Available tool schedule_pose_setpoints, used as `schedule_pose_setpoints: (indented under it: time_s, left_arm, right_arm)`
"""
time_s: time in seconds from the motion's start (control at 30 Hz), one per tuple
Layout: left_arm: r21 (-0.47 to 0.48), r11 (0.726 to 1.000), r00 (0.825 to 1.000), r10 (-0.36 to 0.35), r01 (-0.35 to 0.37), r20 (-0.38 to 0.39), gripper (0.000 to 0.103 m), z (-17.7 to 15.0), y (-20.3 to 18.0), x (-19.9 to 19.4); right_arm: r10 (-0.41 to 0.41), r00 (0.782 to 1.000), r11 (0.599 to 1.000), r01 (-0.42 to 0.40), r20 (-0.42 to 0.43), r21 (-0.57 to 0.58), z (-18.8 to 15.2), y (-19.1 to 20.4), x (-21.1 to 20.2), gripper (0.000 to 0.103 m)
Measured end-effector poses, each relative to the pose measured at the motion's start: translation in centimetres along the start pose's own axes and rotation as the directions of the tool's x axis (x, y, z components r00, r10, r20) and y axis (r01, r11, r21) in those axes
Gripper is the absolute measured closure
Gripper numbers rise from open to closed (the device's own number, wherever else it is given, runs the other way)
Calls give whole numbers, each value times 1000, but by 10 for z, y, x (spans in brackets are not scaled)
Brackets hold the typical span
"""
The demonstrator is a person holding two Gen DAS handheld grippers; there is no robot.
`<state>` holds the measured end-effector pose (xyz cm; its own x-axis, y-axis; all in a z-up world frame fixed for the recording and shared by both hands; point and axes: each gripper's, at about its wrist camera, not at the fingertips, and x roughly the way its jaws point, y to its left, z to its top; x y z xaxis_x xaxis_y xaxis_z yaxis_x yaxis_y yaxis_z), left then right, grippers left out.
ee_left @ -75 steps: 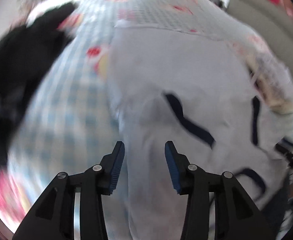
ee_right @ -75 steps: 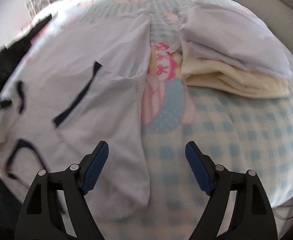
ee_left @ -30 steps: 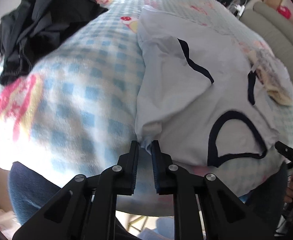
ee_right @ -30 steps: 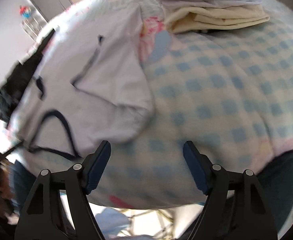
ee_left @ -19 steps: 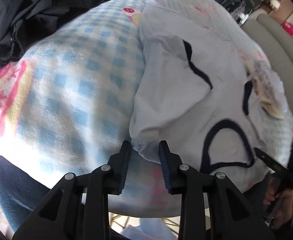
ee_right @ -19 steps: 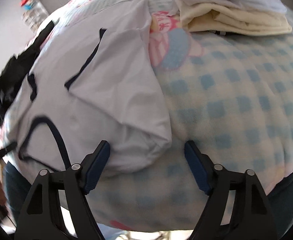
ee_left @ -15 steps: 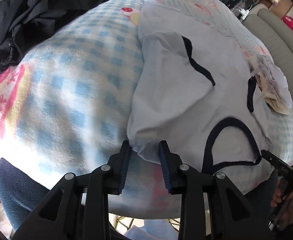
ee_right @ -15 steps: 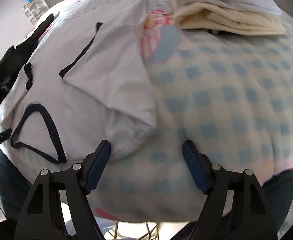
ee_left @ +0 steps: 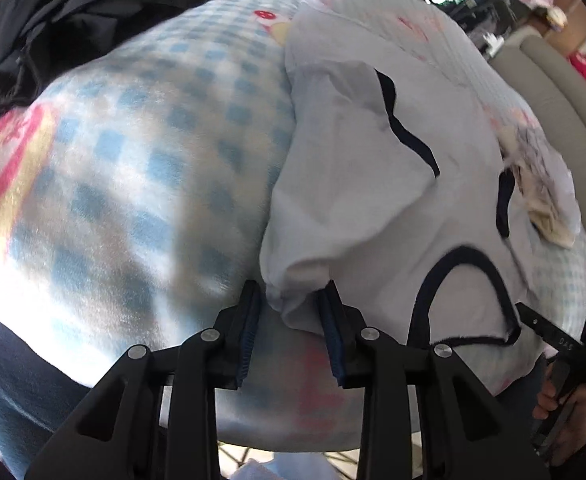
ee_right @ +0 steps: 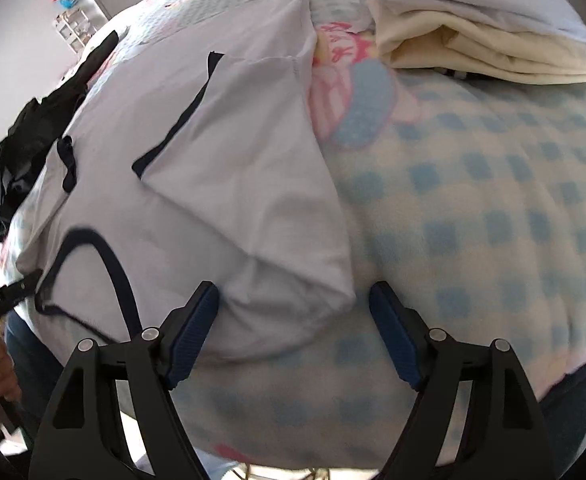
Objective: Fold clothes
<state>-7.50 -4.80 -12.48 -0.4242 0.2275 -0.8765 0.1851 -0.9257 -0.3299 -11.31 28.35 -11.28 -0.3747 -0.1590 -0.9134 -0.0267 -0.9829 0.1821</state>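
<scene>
My left gripper [ee_left: 291,328] had just been opening, the shirt [ee_left: 373,200] corner loose between its fingers; my right gripper [ee_right: 293,332] gaped wide around the shirt's other corner.

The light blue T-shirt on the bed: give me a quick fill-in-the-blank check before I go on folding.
1. The neckline of the light blue T-shirt is trimmed in dark ____.
2. The T-shirt lies on a ____-patterned blue and white blanket.
3. The folded stack has a ____ garment at the bottom.
4. The pile of clothes left of the T-shirt in the left wrist view is ____.

Missing words: navy; check; cream; black
</scene>
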Motion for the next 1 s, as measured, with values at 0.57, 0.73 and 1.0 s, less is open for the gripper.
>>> schedule_pose_setpoints:
  time_s: [0.57,0.73,1.0]
  left_arm:
    - [-21,992,992,-122,121,-17,25,34,-2,27]
    - [31,1000,1000,1,0,-29,47,42,-22,30]
    - [-11,1000,1000,-7,7,5,89,35,-4,11]
  right_arm:
    - [56,998,998,-57,38,34,29,39,27,30]
    - [57,997,997,-60,55,44,33,37,19,58]
    - [18,996,1000,-19,89,18,-10,-7,-33,89]
